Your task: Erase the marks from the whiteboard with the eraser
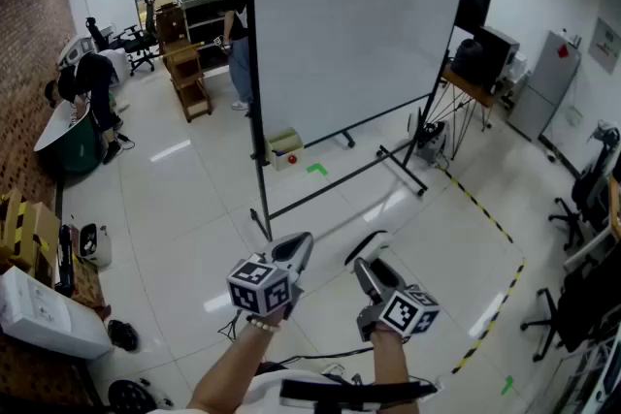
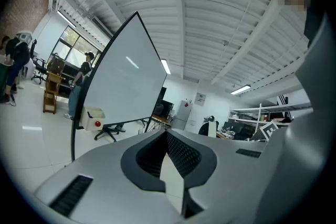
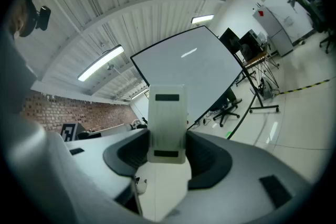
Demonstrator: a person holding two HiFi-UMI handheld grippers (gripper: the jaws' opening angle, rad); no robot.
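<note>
The whiteboard [image 1: 349, 34] stands on a wheeled frame ahead of me, and its face shows no marks in any view. In the left gripper view the whiteboard [image 2: 123, 76] is up to the left; in the right gripper view the whiteboard [image 3: 199, 73] fills the middle. My right gripper [image 1: 365, 257] is shut on the eraser [image 3: 167, 123], a pale block with dark strips that sticks out past the jaws. From the head view the eraser [image 1: 367, 244] looks like a dark edge. My left gripper [image 1: 303, 242] is shut on nothing, its tips meeting. Both are held low, well short of the board.
A small white box [image 1: 283, 148] with a red dot hangs on the board's frame. One person [image 1: 233, 15] stands behind the board's left edge; another [image 1: 89, 82] bends over at far left. Wooden shelves [image 1: 189, 73], cardboard boxes [image 1: 39, 310], floor tape [image 1: 485, 208] and office chairs [image 1: 587, 194] surround.
</note>
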